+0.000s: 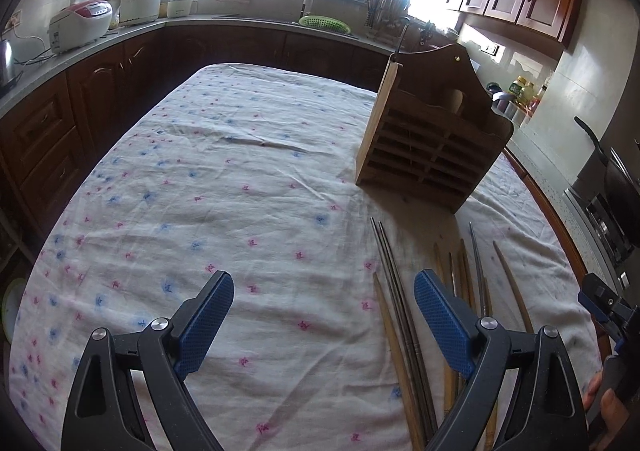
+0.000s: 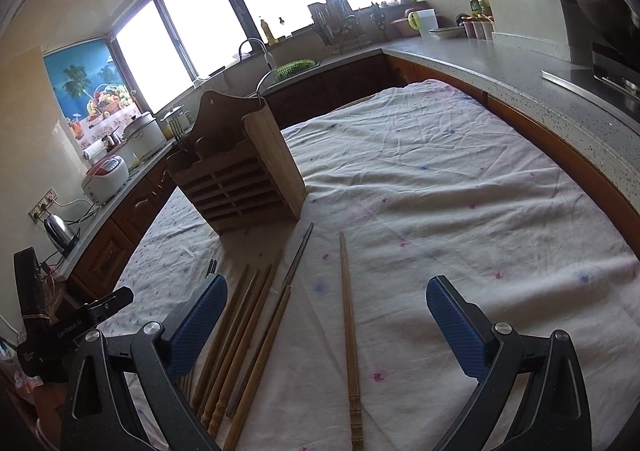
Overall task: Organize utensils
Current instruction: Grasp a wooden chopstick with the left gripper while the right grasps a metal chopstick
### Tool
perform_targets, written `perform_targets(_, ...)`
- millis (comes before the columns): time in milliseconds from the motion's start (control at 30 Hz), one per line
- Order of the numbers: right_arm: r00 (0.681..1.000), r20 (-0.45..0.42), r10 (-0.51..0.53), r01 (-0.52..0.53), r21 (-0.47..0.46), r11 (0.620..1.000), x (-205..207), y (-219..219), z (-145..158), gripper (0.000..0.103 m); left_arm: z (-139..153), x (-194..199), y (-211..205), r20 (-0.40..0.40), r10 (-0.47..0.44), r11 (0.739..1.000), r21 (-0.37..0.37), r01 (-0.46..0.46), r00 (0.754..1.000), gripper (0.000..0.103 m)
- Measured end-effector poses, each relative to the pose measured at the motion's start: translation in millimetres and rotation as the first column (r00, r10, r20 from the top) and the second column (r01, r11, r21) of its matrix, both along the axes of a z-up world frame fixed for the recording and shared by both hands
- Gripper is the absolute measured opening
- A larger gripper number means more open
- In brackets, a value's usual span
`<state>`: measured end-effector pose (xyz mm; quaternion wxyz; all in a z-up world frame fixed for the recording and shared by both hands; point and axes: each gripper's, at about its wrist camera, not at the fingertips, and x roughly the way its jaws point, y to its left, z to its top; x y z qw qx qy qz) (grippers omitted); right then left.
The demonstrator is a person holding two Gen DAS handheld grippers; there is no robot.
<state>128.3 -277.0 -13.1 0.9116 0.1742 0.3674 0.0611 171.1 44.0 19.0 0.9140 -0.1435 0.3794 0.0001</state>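
A wooden utensil holder [image 1: 428,139] stands on the cloth-covered table [image 1: 200,191]; it also shows in the right wrist view [image 2: 240,179]. Several wooden and metal chopsticks [image 1: 404,315] lie loose on the cloth in front of it, and in the right wrist view [image 2: 256,315], with one wooden chopstick [image 2: 349,315] apart to the right. My left gripper [image 1: 324,291] is open and empty above the cloth, its right finger over the chopsticks. My right gripper [image 2: 326,299] is open and empty above the chopsticks.
Kitchen counters with dark cabinets surround the table. A rice cooker [image 1: 78,25] and pots stand on the left counter, a sink with a green basket [image 1: 324,23] at the back, a stove with a wok [image 2: 600,7] on the right.
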Motion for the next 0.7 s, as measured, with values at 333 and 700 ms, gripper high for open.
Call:
perform_targets(333, 0.999, -0.008, 0.033, -0.033, -0.007, 0.999, 7.0, 9.7, -4.0, 0.1, -10.3, 12.9, -7.3, -0.053, -0.018, 1.0, 0.011, 0.019, 0.998, 0.09)
perform_targets(700, 0.989, -0.096, 0.116, -0.119, -0.027, 0.993, 41.8, 39.4, -20.2, 0.06, -28.0, 43.5, -33.9, -0.166, -0.125, 0.991, 0.016, 0.13, 0.978, 0.052)
